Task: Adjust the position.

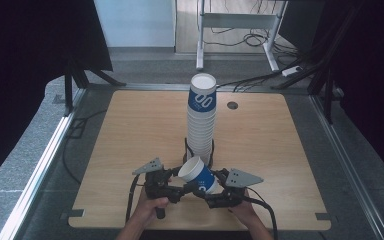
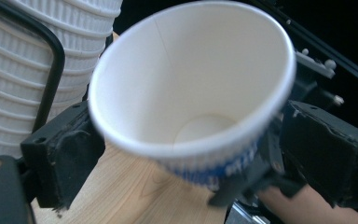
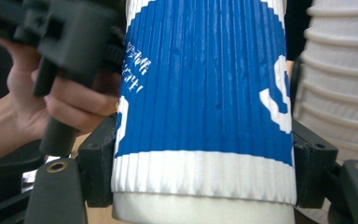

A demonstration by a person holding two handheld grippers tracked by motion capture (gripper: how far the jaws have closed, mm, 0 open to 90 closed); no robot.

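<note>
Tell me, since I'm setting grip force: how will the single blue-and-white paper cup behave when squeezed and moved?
The paper cup probably crushes easily: it is empty with thin walls in the left gripper view. Its ribbed sleeve likely resists slipping in the right tool, whose jaws press its sides. Set down tilted, as now, it would probably roll.
</note>
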